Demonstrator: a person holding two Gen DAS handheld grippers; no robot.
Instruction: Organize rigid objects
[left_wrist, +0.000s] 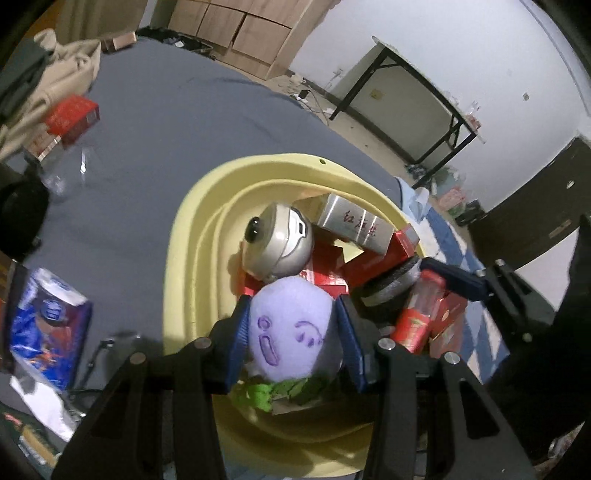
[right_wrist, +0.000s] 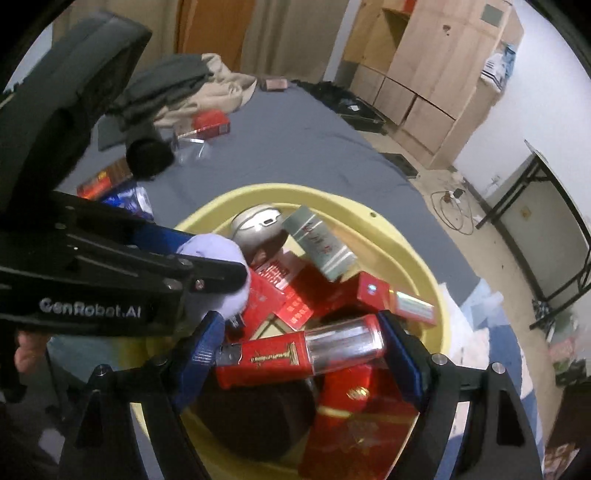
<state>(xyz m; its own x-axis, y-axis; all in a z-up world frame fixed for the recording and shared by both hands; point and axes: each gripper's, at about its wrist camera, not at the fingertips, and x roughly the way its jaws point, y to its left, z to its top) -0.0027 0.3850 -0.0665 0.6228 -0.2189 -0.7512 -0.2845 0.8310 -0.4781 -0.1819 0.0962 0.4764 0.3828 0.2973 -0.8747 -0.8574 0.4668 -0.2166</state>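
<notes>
Starting on the left, we're looking at a blue snack bag (left_wrist: 46, 325) lying on the grey sheet (left_wrist: 166, 122), with a red box (left_wrist: 72, 117) sitting farther back near the rumpled clothes. Moving in, our left gripper (left_wrist: 291, 332) is squeezing a purple plush toy (left_wrist: 291, 328) with a drawn-on face, blue pads (left_wrist: 240, 332) pressing it from both sides, and it's hanging right over the yellow basin (left_wrist: 192, 236). Inside the basin we're seeing a silver round gadget (left_wrist: 279, 242), a silver carton (left_wrist: 352, 223) leaning on it, and a pile of red boxes (right_wrist: 291, 291). Over on the right, our right gripper (right_wrist: 301, 349) is clamping a red canister with a clear end (right_wrist: 301, 350), holding it sideways just above the pile in the basin, jaws snug on its two ends. Past the basin's right rim, a folding table (left_wrist: 417, 92) is standing by the white wall.
</notes>
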